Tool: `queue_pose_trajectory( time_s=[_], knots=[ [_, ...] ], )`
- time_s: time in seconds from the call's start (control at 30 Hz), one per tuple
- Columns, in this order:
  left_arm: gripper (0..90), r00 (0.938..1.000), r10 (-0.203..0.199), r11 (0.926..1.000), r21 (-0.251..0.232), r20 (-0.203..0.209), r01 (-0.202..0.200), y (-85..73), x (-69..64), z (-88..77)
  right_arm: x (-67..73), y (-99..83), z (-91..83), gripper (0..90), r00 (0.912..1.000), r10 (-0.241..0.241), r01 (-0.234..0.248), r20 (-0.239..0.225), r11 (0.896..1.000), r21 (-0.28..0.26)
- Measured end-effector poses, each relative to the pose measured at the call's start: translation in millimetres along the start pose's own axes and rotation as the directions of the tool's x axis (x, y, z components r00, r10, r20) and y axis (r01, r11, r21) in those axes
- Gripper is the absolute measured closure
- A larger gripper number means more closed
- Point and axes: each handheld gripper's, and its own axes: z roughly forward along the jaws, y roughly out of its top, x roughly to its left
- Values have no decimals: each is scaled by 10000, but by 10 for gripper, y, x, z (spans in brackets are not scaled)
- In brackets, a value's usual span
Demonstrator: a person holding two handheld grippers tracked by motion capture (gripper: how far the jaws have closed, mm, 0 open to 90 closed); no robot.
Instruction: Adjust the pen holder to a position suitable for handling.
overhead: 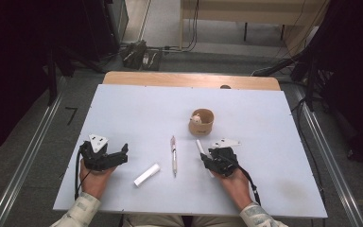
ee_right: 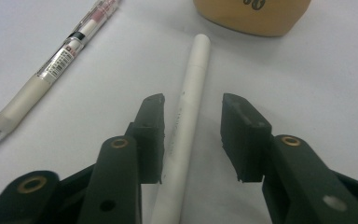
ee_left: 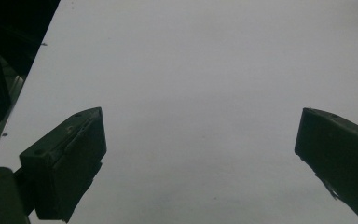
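We see the white stick [ee_right: 189,112] lying on the table [overhead: 123,113] between our right gripper [ee_right: 192,135]'s parted fingers [ee_right: 151,135], nearer one, ungripped; beyond its tip stands the wooden cup [ee_right: 251,16]; our left gripper [ee_left: 200,154] is released wide

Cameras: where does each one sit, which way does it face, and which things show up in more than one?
High view: above the person's side, looking forward and down on the table; both forearms, left gripper, right gripper.
Left gripper view: looks between its wide-apart jaws at bare table.
Right gripper view: looks along its jaws, either side of the white stick.
Shared: white stick, pen, brown cup in high and right gripper views.
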Motion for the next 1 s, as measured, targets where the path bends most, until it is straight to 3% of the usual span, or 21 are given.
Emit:
queue_pose_trajectory(
  time_s=[0.5, 1.0],
  knots=[
    [31, 10000, -16, 10000, 29, -1, 16, -4, -5, 12, 22, 39, 106, 621, 9999, -103, 101, 80, 9997, 226],
    [31, 10000, -28, 10000, 11, -2, 28, -2, 0, 5, 39, 57, 103, 638, 9996, -200, 190, 202, 9986, 495]
  ],
)
